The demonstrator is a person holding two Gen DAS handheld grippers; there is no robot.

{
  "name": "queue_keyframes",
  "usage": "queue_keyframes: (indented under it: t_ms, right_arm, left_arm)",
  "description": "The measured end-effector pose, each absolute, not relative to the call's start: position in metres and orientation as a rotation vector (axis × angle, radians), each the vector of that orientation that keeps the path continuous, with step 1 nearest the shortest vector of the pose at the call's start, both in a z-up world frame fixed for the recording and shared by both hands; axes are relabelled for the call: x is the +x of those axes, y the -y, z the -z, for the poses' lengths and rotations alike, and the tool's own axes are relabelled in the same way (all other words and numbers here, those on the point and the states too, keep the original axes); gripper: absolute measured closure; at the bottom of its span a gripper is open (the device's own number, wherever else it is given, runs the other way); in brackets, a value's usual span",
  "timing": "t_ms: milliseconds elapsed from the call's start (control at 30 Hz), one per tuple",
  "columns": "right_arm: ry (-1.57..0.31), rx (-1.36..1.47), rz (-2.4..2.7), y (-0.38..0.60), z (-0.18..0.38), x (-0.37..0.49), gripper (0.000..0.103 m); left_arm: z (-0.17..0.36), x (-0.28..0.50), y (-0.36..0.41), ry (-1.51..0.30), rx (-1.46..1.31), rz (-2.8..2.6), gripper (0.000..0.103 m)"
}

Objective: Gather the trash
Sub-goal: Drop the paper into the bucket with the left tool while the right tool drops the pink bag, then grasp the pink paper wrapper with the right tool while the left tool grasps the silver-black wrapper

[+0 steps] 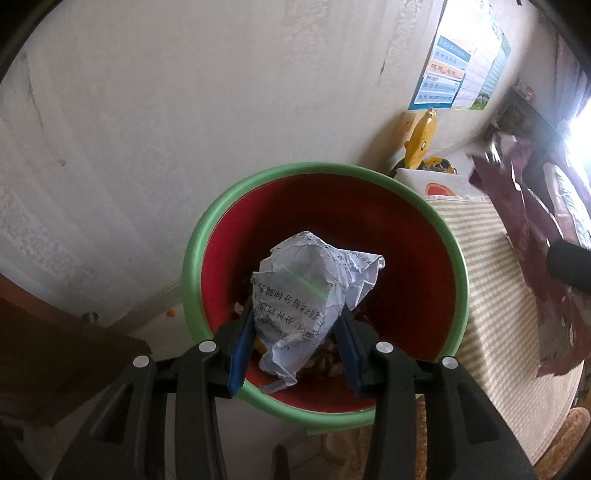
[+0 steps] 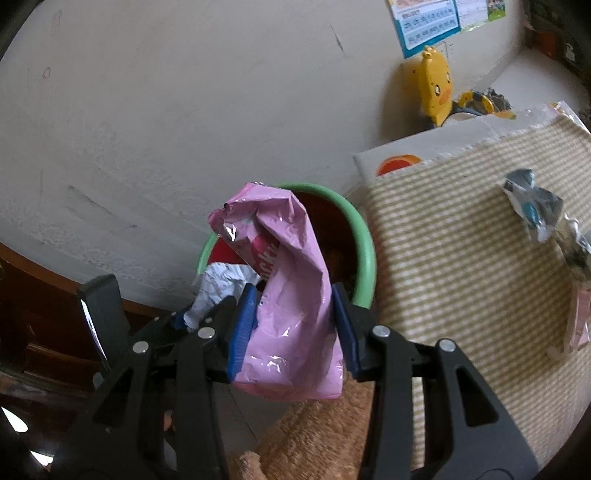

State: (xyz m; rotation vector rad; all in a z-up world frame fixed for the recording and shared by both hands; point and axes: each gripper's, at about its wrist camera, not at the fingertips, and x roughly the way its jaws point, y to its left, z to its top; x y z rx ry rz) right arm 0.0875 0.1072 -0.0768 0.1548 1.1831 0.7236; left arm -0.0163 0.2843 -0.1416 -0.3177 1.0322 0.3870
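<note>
Blue-padded fingers of the left gripper (image 1: 295,328) pinch a crumpled sheet of white paper (image 1: 310,291), printed with rows of black Chinese characters too creased to read through. That wad hangs right over the mouth of a round bin with a green rim (image 1: 192,258) and red inside; some brownish scraps lie at its bottom.

Over on the right, the right gripper (image 2: 293,321) clamps a pink foil snack bag (image 2: 291,295) between its blue pads, the bag standing upright and crumpled at its silver-lined top. A red heart shape and the white letters "cky" show on its front; the rest of the word is folded away. It sits just beside the bin, near the rim.

A striped beige-and-cream cloth (image 2: 461,229) covers the table next to the bin, and a crumpled silver and blue wrapper (image 2: 532,206) lies on it. A yellow duck-shaped toy (image 2: 436,85) leans against the wall below a blue-bordered poster (image 2: 424,22) whose print is too small to read.
</note>
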Motion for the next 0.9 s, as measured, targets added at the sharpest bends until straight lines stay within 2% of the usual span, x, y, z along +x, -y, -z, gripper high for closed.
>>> queue_keyframes:
  t_ms: [33, 67, 100, 133, 267, 567, 900]
  right_arm:
    - [-1.179, 0.17, -0.734, -0.109, 0.076, 0.09, 0.056]
    - [-1.176, 0.183, -0.741, -0.11, 0.076, 0.092, 0.05]
    - [-1.172, 0.206, -0.747, -0.111, 0.075, 0.094, 0.035]
    - [-1.168, 0.219, -0.745, -0.111, 0.073, 0.096, 0.029]
    - [-1.164, 0.252, -0.72, -0.1, 0.075, 0.097, 0.028]
    - [-1.148, 0.177, -0.53, -0.031, 0.095, 0.095, 0.019]
    - [-1.167, 0.203, -0.03, 0.131, 0.144, 0.117, 0.017]
  left_arm:
    - [0.142, -0.017, -0.285, -1.034, -0.32, -0.392, 0.06]
    - [0.142, -0.019, -0.285, -1.035, -0.324, -0.398, 0.054]
    - [0.143, -0.02, -0.286, -1.035, -0.329, -0.411, 0.05]
    - [0.144, -0.022, -0.287, -1.031, -0.335, -0.415, 0.043]
    - [0.143, -0.026, -0.288, -1.016, -0.346, -0.419, 0.031]
    - [0.143, -0.022, -0.281, -1.023, -0.331, -0.396, 0.03]
    - [0.136, -0.022, -0.26, -1.031, -0.289, -0.361, 0.03]
